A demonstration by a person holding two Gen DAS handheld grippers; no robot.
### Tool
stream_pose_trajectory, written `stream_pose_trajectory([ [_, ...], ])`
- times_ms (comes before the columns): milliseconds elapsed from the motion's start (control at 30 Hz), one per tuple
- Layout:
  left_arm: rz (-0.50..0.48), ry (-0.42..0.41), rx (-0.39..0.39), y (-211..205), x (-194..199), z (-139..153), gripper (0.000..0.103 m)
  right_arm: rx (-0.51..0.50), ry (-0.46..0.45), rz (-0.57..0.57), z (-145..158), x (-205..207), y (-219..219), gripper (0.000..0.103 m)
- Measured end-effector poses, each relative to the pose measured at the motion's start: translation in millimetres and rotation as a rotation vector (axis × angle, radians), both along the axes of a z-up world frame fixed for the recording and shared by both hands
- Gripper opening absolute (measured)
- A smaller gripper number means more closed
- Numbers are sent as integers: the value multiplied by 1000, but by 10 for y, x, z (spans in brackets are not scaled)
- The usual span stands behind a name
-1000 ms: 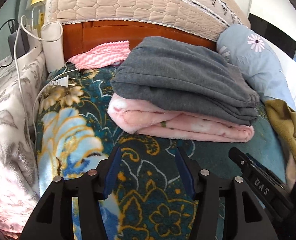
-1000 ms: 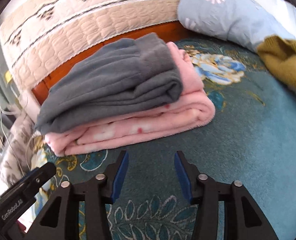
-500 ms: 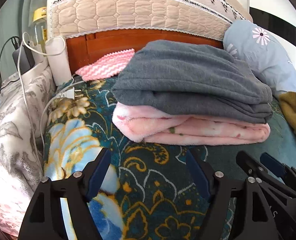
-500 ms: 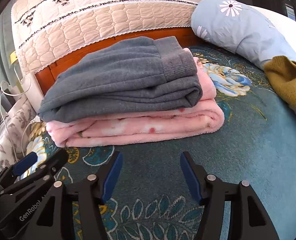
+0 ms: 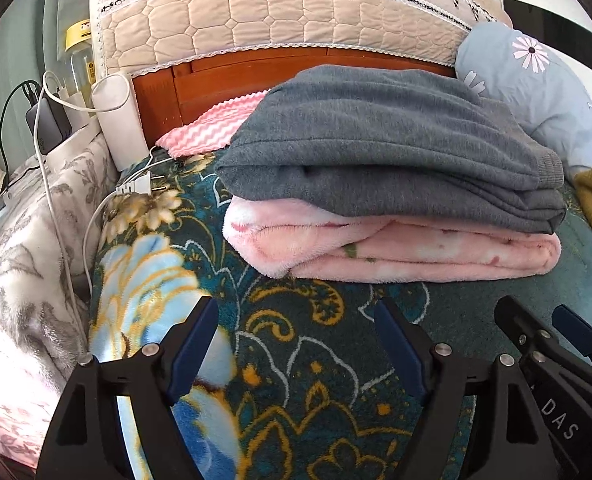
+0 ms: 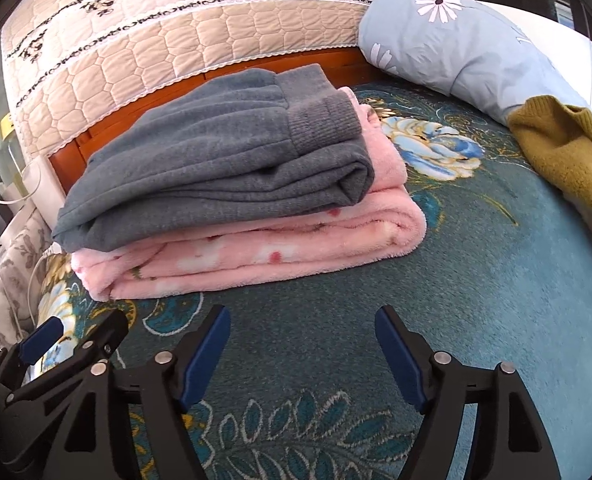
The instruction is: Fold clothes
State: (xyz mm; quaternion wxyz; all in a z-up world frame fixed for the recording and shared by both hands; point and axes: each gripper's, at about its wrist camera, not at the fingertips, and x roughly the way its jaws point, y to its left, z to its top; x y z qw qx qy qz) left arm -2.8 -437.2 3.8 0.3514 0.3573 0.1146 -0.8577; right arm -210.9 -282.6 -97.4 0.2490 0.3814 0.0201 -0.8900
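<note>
A folded grey garment [image 6: 216,172] lay stacked on a folded pink fleece piece [image 6: 256,248], the pair resting on a teal floral blanket [image 6: 475,260] just ahead of both sets of jaws. The left gripper [image 5: 297,340] hovered low over the blanket with its jaws apart and nothing between them, the stack's near edge straight beyond its tips. The right gripper [image 6: 301,344] sat close beside it, jaws likewise apart and empty, facing the stack's front fold. Beyond and to the right of the right jaws, a mustard knit garment [image 6: 567,148] lay crumpled, apparently not yet folded, against a pale blue pillow [image 6: 455,36]. Behind the stack rose a quilted headboard cover [image 6: 156,40]. The stack looked finished; doing the next step well would likely mean reaching for the knit without nudging the pile, and gripping its edges rather than bunched cloth.
</note>
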Motion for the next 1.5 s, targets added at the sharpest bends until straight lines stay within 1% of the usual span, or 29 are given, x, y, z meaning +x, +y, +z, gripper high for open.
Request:
stream_pose_trajectory([
  [167, 11, -10, 28, -27, 1, -19, 82, 7, 0, -4, -8, -15, 2, 83],
  [367, 12, -11, 43, -53, -7, -28, 82, 8, -15, -16, -28, -46, 17, 89],
  [733, 22, -23, 73, -105, 4, -47, 82, 13, -13, -13, -24, -19, 1, 96],
  [900, 9, -26, 98, -162, 51, -55, 82, 14, -8, -4, -27, -39, -6, 103],
  [1000, 9, -30, 110, -186, 52, -73, 82, 23, -1, 1, -25, -33, -26, 103],
  [1500, 11, -48, 87, -121, 29, -52, 82, 24, -16, -18, -37, -49, -10, 103],
])
